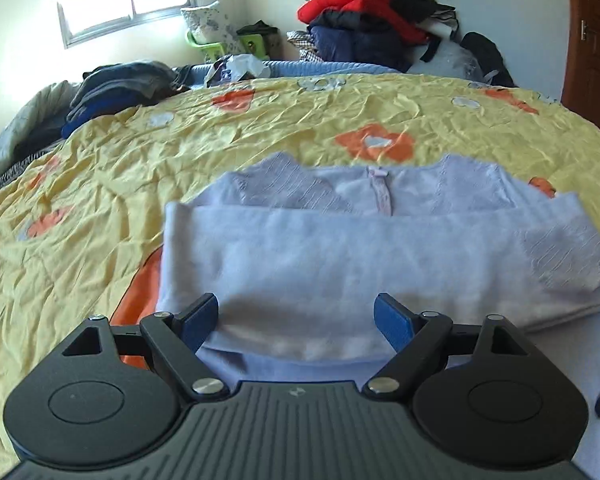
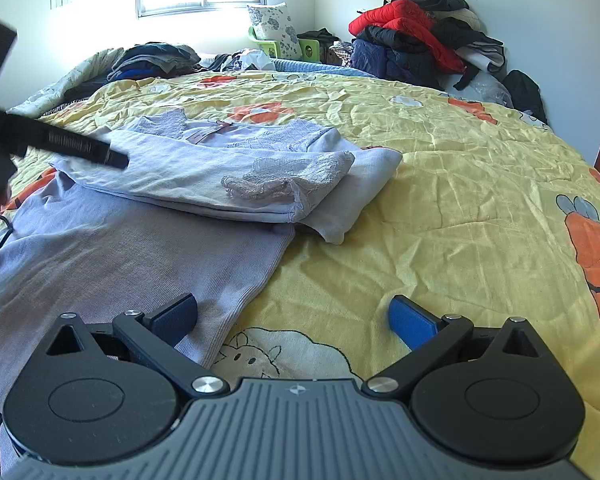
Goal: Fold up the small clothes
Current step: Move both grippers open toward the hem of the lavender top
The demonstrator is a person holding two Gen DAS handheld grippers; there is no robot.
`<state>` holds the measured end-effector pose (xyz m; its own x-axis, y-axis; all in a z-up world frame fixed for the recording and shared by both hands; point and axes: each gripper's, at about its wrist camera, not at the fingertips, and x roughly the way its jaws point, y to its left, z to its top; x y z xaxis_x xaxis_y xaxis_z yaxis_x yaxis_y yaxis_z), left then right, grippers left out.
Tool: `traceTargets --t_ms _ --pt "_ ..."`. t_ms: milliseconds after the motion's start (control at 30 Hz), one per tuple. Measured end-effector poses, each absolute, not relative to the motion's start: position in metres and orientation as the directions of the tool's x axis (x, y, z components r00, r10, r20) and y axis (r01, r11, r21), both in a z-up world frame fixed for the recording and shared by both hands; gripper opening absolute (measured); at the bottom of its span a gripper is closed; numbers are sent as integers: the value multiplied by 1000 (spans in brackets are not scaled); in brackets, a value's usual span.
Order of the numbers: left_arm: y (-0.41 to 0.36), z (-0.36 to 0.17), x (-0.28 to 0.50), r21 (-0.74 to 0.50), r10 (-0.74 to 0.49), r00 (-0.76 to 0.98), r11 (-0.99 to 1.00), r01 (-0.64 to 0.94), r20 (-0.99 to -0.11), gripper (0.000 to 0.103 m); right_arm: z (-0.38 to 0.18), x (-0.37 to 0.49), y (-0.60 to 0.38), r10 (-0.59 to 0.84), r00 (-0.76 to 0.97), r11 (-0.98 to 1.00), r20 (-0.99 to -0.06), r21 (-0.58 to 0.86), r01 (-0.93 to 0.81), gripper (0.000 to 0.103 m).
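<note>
Lavender top [image 1: 340, 256] lies on the bed [image 1: 260, 128], between the wide-apart jaws of the left gripper [image 1: 296, 320], which hold nothing. Right gripper [image 2: 292, 320] is also apart, empty. Sleeves seem folded in; the lower part still lies flat, unfolded.

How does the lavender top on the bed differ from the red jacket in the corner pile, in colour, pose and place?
The lavender top is pale, while the red jacket is bright. The lavender top lies flat and partly folded on the yellow quilt; the red jacket is bunched up within a heap of dark clothes. The lavender top has lace at a sleeve; the red jacket looks puffy. Neither is held by a gripper.
</note>
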<state>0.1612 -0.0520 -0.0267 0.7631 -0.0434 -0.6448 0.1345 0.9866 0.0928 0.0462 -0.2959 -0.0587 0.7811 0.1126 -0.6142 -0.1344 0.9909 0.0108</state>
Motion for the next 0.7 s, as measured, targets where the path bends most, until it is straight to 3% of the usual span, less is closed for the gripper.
traceTargets --t_ms 167,700 --pt "-38 -4 123 101 -35 826 989 111 -563 86 -59 46 -296 113 781 991 -614 11 -134 103" --pt "13 6 77 5 -19 814 1000 27 -581 86 -59 46 -296 113 781 991 -614 11 -134 103"
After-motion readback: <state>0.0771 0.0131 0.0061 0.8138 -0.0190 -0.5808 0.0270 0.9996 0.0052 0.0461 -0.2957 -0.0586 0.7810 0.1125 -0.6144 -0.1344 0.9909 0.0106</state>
